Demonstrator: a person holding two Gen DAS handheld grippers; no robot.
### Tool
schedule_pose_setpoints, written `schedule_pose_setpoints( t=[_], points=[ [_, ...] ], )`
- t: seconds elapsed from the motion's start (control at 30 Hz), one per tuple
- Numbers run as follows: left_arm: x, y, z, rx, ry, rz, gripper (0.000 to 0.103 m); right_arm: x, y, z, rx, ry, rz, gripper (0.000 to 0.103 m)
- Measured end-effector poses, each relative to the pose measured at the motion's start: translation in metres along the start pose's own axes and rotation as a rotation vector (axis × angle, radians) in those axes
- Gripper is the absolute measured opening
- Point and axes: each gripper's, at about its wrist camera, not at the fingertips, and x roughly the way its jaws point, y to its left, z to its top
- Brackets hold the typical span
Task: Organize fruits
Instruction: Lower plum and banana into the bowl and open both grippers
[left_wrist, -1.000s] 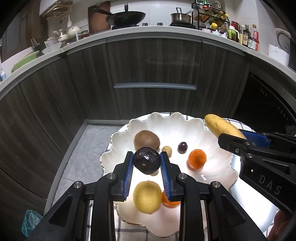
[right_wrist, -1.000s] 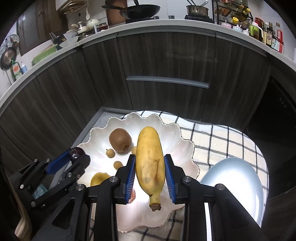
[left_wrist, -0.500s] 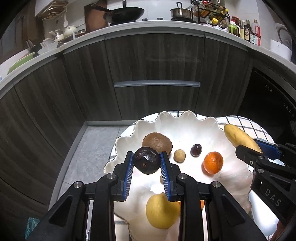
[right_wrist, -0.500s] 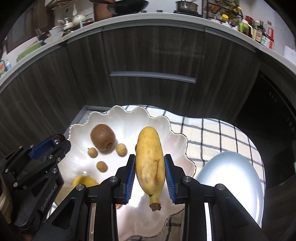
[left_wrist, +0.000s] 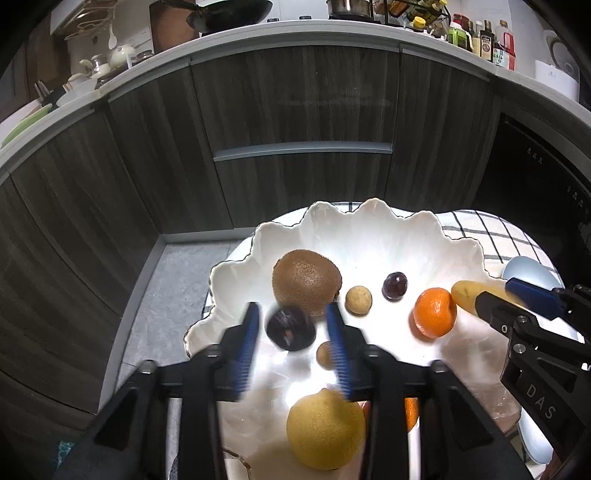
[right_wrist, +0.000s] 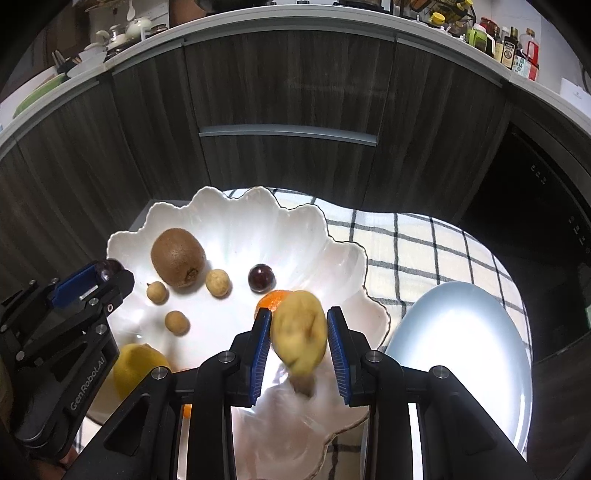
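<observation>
A white scalloped bowl (left_wrist: 388, 236) (right_wrist: 236, 214) holds a kiwi (left_wrist: 306, 282) (right_wrist: 178, 257), a dark grape (left_wrist: 394, 286) (right_wrist: 261, 277), an orange (left_wrist: 435, 312) (right_wrist: 271, 298), a lemon (left_wrist: 325, 428) (right_wrist: 136, 369) and small tan longans (left_wrist: 358, 301) (right_wrist: 218, 282). My left gripper (left_wrist: 293, 334) is open over the bowl's left side; a dark purple fruit (left_wrist: 291, 329) sits blurred between its jaws, clear of both pads. My right gripper (right_wrist: 298, 352) is open; the yellow banana (right_wrist: 299, 338) is blurred and tilted between its jaws.
A pale blue plate (right_wrist: 465, 354) (left_wrist: 528, 271) lies right of the bowl on a black-and-white checked cloth (right_wrist: 417, 247). Dark wood cabinets (left_wrist: 295, 110) stand behind, with a cluttered counter on top. Grey floor (left_wrist: 166, 291) lies to the left.
Both grippers have opened. The dark fruit and the banana have come loose from the pads and are dropping toward the bowl. Both grippers sit lower and nearer the bowl.
</observation>
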Motion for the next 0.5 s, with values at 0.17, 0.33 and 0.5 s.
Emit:
schedule_pose_setpoints(
  t=[0.17, 0.33, 0.5],
  points=[
    [-0.007, 0.003, 0.001, -0.011, -0.023, 0.035, 0.071, -0.012, -0.003, 0.000, 0.008, -0.054, -0.072, 0.081],
    [-0.013, 0.007, 0.002, -0.029, -0.029, 0.057, 0.086, -0.016, -0.006, 0.001, 0.020, -0.054, -0.086, 0.081],
    [-0.020, 0.008, 0.002, -0.036, -0.036, 0.069, 0.095, -0.020, -0.007, -0.002, 0.027, -0.049, -0.085, 0.081]
  ],
)
